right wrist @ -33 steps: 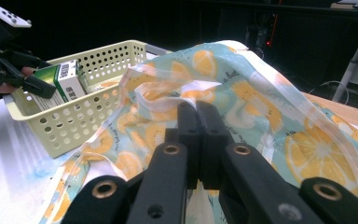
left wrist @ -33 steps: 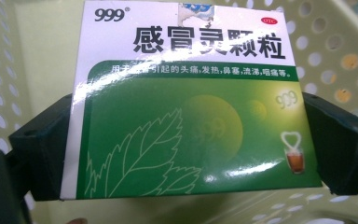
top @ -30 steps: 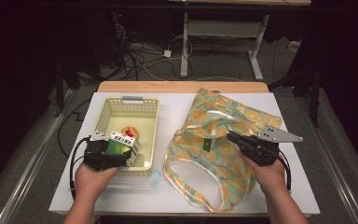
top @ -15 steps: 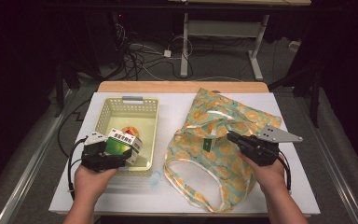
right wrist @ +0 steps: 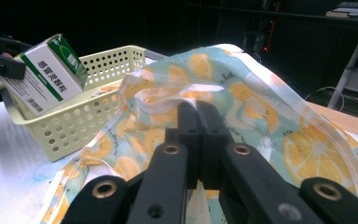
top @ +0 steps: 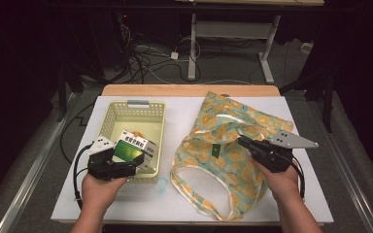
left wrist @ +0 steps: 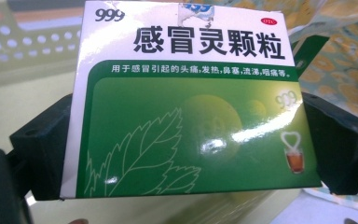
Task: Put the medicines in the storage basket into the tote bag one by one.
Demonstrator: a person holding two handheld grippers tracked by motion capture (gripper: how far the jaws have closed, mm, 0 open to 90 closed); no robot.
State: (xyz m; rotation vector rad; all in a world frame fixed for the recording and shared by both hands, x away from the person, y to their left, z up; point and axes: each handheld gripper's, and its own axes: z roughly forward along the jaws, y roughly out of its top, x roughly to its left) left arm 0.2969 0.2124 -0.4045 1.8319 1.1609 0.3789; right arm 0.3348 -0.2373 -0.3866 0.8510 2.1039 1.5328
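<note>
A green and white medicine box (top: 131, 147) (left wrist: 191, 93) hangs over the near end of the pale yellow basket (top: 132, 105), with my left gripper (top: 135, 157) (left wrist: 191, 154) shut on its two sides. The box (right wrist: 46, 79) and the basket (right wrist: 74, 123) also show at the left of the right gripper view. A lemon-print cloth bag (top: 233, 126) (right wrist: 270, 107) lies on the right half of the table. My right gripper (top: 241, 141) (right wrist: 196, 112) is shut on the bag's rim near its mouth, and the fabric there stands slightly raised.
A small orange item (top: 137, 132) lies in the basket behind the box. The bag's handles (top: 194, 187) loop toward the near table edge. A faint blue stain (top: 161, 183) marks the white tabletop (top: 184, 116). Desk legs and cables sit on the floor beyond the far edge.
My left gripper has lifted the box up from inside the basket and carried it slightly to the right. The right gripper and the bag have stayed still.
</note>
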